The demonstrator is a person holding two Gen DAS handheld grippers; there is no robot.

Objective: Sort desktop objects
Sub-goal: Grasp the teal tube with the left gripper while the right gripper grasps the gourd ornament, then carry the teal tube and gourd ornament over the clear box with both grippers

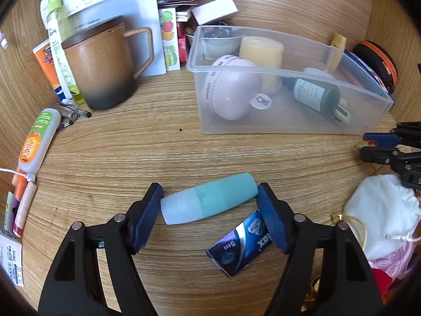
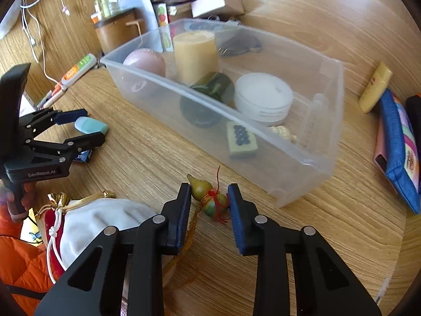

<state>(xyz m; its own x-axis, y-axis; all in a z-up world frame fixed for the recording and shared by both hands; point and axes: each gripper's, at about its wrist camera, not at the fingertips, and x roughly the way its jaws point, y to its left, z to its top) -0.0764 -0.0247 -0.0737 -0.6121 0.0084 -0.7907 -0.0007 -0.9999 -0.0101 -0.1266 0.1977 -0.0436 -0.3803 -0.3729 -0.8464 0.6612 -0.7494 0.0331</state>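
A teal tube-shaped bottle [image 1: 209, 201] lies on the wooden desk between the fingers of my left gripper [image 1: 209, 197], which is open around it, pads close to both ends. It also shows in the right wrist view [image 2: 90, 126]. A small gourd charm with red string [image 2: 210, 197] lies between the fingers of my right gripper [image 2: 209, 197], which is open around it. A clear plastic bin [image 1: 289, 71] holds a pink round timer [image 1: 229, 87], a yellow candle [image 1: 263, 58], a dark green bottle [image 1: 315, 94], a white jar [image 2: 263, 97] and a mahjong tile [image 2: 240, 139].
A brown mug [image 1: 100, 68], tubes [image 1: 39, 139], pens and papers crowd the left. A blue battery pack [image 1: 242, 245] lies by the left gripper's right finger. A white drawstring pouch [image 2: 100, 221] lies near. A blue pencil case [image 2: 397, 142] and yellow tube [image 2: 375, 87] lie right.
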